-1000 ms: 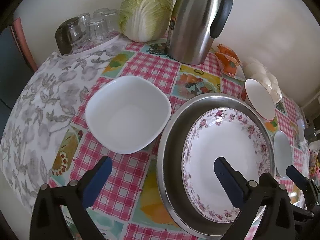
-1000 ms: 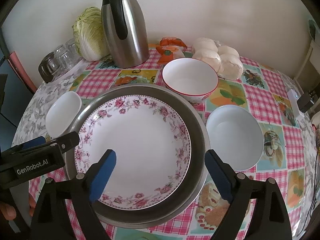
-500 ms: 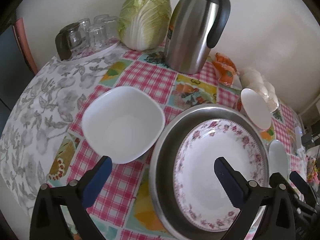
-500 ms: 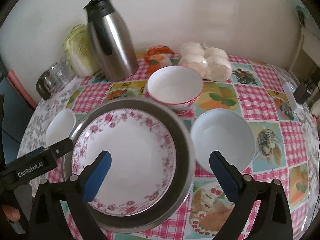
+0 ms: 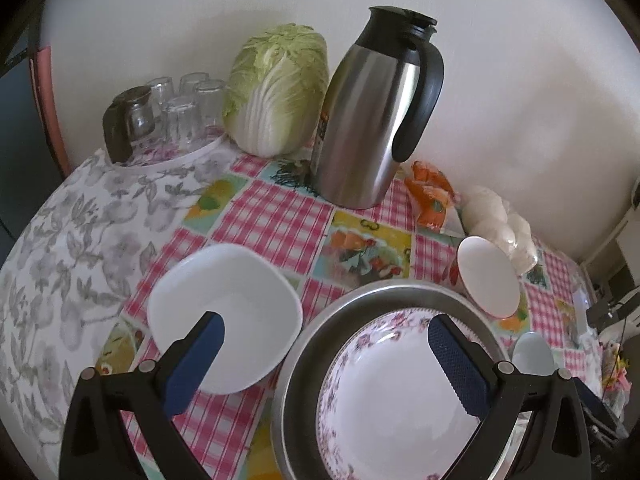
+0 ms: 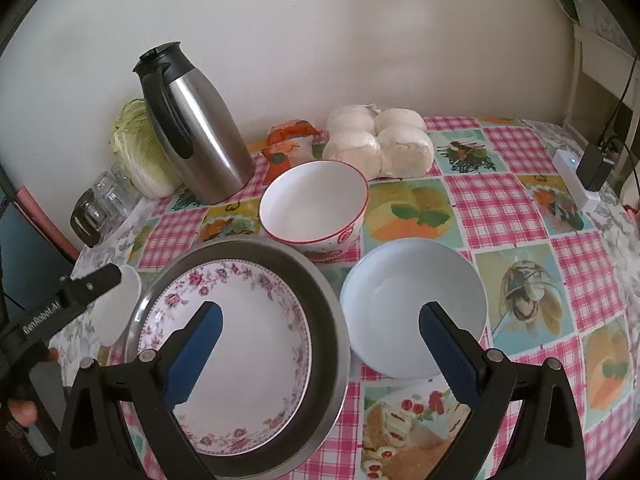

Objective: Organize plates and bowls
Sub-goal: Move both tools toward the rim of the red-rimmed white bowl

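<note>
A floral-rimmed plate (image 6: 240,344) (image 5: 400,396) lies inside a round steel tray (image 6: 320,312) (image 5: 304,344). A white square bowl (image 5: 232,300) sits left of the tray and shows partly in the right wrist view (image 6: 118,308). A red-rimmed bowl (image 6: 314,206) (image 5: 486,280) stands behind the tray. A pale blue bowl (image 6: 412,300) (image 5: 532,352) sits right of it. My left gripper (image 5: 322,344) is open and empty, above the square bowl and tray. My right gripper (image 6: 320,332) is open and empty, above the tray's right rim and the blue bowl.
A steel thermos jug (image 5: 372,128) (image 6: 196,132), a cabbage (image 5: 276,88), upturned glasses (image 5: 176,116), an orange packet (image 6: 290,144) and bagged white buns (image 6: 380,140) line the back by the wall. A white power strip with a plug (image 6: 580,176) lies at the right table edge.
Both grippers have pulled back and risen; the dishes sit lower and smaller in both views. The right gripper has shifted right towards the blue bowl. No dish has moved.
</note>
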`<action>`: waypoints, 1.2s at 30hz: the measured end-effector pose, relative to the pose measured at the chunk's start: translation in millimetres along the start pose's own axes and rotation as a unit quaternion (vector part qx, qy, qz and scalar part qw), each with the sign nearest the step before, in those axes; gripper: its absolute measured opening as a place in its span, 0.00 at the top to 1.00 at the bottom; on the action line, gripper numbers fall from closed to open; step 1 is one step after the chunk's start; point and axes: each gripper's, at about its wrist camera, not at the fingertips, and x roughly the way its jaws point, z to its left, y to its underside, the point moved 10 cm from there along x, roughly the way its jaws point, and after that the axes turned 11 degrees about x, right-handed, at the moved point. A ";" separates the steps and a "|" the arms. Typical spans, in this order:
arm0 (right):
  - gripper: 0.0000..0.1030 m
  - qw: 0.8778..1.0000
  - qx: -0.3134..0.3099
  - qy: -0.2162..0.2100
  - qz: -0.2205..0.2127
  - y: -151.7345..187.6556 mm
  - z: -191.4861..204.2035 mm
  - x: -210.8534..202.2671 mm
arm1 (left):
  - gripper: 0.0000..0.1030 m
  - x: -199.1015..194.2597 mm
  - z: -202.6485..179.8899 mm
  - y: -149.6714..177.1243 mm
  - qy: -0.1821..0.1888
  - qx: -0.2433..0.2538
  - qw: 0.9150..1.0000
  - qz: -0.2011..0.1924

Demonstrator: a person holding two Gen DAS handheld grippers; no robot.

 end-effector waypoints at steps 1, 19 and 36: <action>0.04 1.000 0.000 -0.001 0.000 -0.8 -0.6 0.7 | 0.00 1.4 -1.4 -0.8 0.005 0.000 1.000 0.002; 0.04 0.998 -0.008 -0.041 -0.039 -46.0 -0.1 15.9 | 0.00 20.3 -25.2 -34.0 0.035 0.031 0.999 -0.027; 0.05 0.998 -0.036 0.029 0.045 -110.4 -13.5 67.6 | 0.03 65.7 -70.3 -78.7 0.044 0.085 0.993 0.073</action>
